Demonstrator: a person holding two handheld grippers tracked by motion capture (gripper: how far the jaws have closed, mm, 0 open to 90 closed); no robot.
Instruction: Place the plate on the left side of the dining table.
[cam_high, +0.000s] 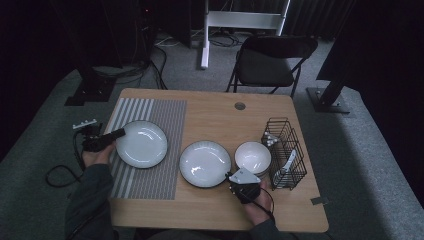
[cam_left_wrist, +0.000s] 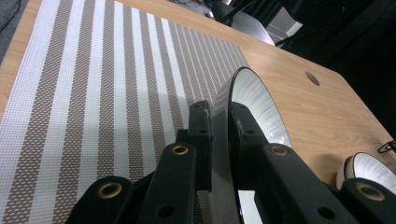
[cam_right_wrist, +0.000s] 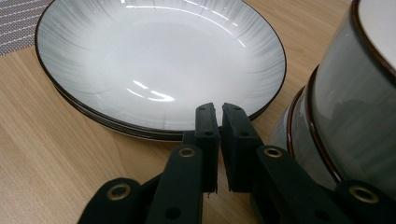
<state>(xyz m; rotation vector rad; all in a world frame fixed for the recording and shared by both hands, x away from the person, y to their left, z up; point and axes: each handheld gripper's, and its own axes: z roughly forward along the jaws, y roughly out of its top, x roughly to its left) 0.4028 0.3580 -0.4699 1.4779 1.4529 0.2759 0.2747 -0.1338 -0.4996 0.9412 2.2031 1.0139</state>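
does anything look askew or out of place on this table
Nothing is spilled or broken. The plate on the striped placemat is tipped up on edge, clamped at its rim by the left gripper.

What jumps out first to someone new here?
The left tool is shut on the rim of a white plate over the striped mat at the table's left. Mid-table sits a stack of plates, with stacked bowls and a black wire rack to its right. The right tool, shut with nothing between its jaws, rests by the stack's near edge.
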